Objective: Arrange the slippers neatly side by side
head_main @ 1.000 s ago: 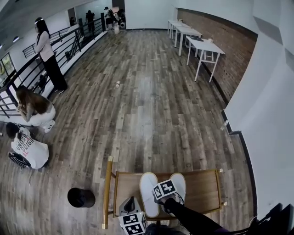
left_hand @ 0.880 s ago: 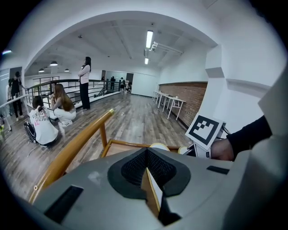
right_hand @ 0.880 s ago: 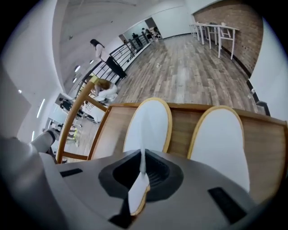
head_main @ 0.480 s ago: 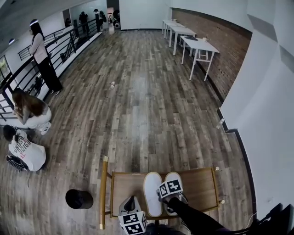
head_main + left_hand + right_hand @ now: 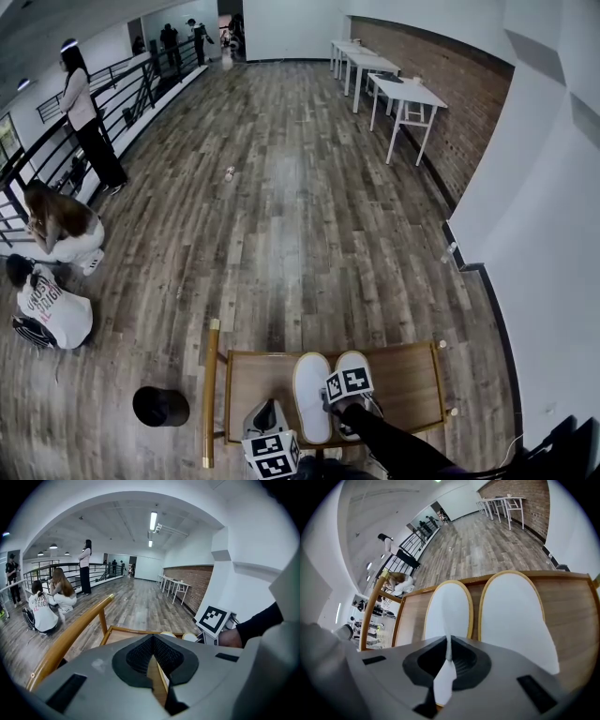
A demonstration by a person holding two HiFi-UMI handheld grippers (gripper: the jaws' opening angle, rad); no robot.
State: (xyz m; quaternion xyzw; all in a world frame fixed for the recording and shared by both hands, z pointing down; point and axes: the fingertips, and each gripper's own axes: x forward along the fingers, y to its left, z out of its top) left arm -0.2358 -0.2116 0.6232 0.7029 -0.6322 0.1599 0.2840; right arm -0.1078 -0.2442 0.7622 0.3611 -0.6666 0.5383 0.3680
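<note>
**A:** Anything shift in the last second?

**B:** Hardly. Half a second back the head view matches this one: same lie of the pair, same grippers. Further back the camera itself swung, so I won't credit the slippers with that. The right gripper (image 5: 448,656) hasn't let go in that stretch.

**A:** Jaw states?

**B:** Right gripper's jaws are clamped on a thin fold of white fabric that runs up from the left slipper (image 5: 449,609). Left gripper (image 5: 151,641) has its pads pressed together with nothing between them. It is parked low by the near edge of the wooden tray table (image 5: 403,375), beside the wooden side rail (image 5: 212,394).

**A:** Where are the slippers?

**B:** Both are on the table, soles down, toes pointing away from the person. The right slipper (image 5: 513,616) lies just beside the left one, with only a thin strip of wood between them. Toes look roughly level.

**A:** Meaning for the task?

**B:** My reading is that the arranging is as good as done and things have gone still. What's left is the release. The risk is that the pinched fabric drags the left slipper askew as the jaws come off.

**A:** Bystanders?

**B:** People (image 5: 56,234) are by the railing, well apart from the table.
</note>
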